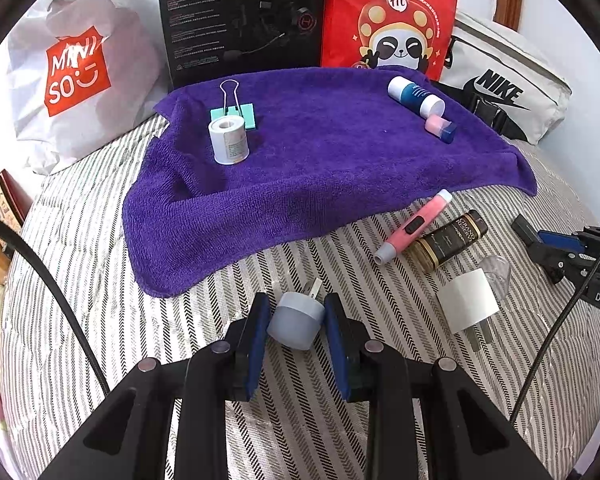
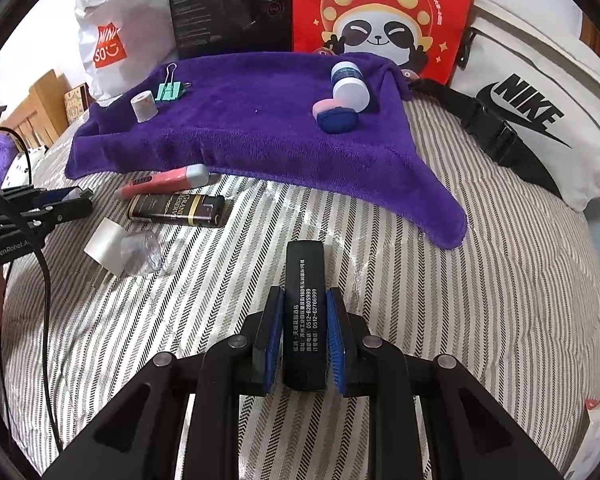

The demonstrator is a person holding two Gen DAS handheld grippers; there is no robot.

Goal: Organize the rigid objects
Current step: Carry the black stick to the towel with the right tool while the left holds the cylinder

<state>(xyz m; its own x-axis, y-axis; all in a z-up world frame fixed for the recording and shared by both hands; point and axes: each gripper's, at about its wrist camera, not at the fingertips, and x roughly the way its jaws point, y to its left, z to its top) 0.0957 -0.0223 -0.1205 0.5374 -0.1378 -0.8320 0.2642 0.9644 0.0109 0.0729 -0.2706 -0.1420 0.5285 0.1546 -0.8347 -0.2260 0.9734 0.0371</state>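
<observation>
Beside the purple towel [image 1: 320, 168], bags [image 1: 388, 16] and boxes [image 1: 240, 20] crowd behind.

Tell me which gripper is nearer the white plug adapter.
Left. The left gripper, shut on a grey plug, sits just beside the white plug adapter. The right gripper, holding a black box, is farther across the bedspread.

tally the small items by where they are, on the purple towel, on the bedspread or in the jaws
On the purple towel: 4
On the striped bedspread: 3
In the jaws: 2, a pale plug in the left and a black box in the right
Total: 9
</observation>
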